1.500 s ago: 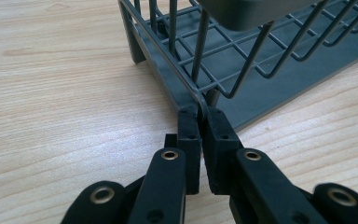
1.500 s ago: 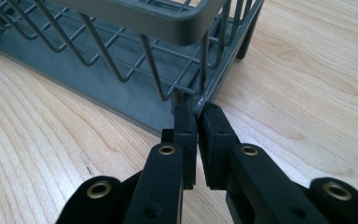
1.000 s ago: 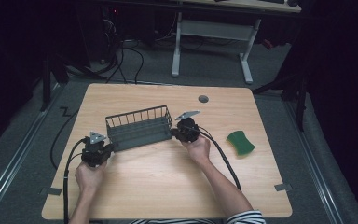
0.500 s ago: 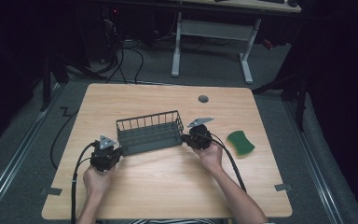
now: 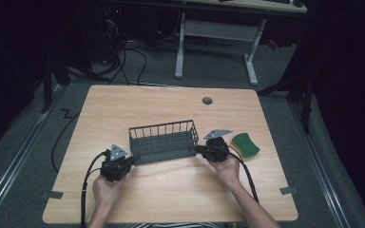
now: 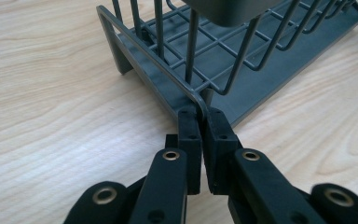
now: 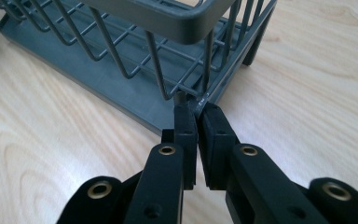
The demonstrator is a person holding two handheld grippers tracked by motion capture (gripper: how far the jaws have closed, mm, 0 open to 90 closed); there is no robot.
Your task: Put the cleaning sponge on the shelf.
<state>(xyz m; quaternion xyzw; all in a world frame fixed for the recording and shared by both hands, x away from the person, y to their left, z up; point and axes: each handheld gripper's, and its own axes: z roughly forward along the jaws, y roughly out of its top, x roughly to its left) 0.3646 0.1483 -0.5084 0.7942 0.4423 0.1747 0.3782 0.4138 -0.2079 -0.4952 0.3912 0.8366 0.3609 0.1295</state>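
Two claws carry a grey wire basket (image 5: 162,141) that now sits lower and further right in the high view than in the earlier pictures, nearer the person's edge of the bench (image 5: 123,102). Both hands have travelled with it, and the basket has turned a little, so its long side now runs almost level across the frame, in the centre of the bench.

The left claw (image 5: 128,162), at the lower left of the basket in the high view, is pressed nearly together on the basket's bottom corner. In the left gripper view the left claw (image 6: 200,122) pinches the thin grey rim wire where it bends at the corner, with only a narrow slit between the two black pads.

The right claw (image 5: 200,150) meets the basket's right end in the high view. In the right gripper view the right claw (image 7: 196,114) is likewise squeezed on the lower corner wire, its pads almost touching.

A green sponge (image 5: 245,144) lies on the bench just right of the right hand (image 5: 227,167), apart from the basket. A small round grey grommet (image 5: 207,100) sits in the benchtop near its far edge.
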